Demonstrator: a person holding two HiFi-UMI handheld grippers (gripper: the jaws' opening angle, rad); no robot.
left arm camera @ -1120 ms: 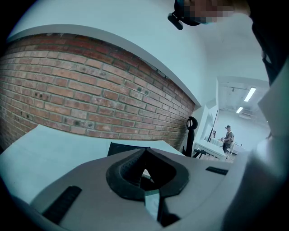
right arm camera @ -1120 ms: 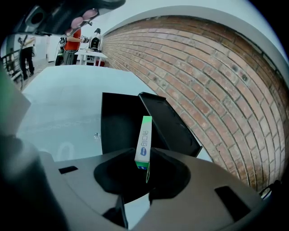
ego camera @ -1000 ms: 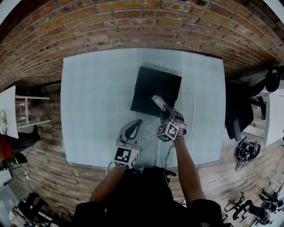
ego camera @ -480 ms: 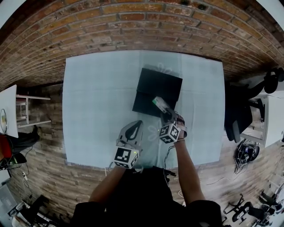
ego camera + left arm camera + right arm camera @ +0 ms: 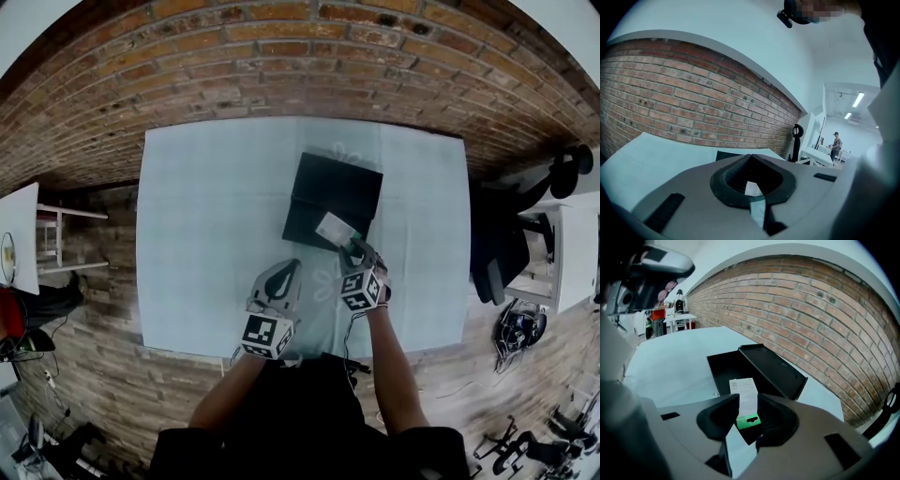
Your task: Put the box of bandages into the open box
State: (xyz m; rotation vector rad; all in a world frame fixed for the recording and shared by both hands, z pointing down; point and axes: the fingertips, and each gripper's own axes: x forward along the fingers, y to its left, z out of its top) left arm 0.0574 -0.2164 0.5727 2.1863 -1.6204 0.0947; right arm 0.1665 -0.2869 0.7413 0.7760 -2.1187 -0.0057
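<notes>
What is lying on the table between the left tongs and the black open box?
Nothing: the head view shows only bare pale tablecloth between the left tongs and the open box.

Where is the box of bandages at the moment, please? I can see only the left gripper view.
Observer: The right gripper grips the box of bandages between its jaws, which have just been closing slightly.
Operator: Is it inside the open box yet?
Observer: No, it is held in the air at the near edge of the open box.
Operator: Is that box's lid out of the way?
Observer: Yes, the lid lies folded back beside the tray.
</notes>
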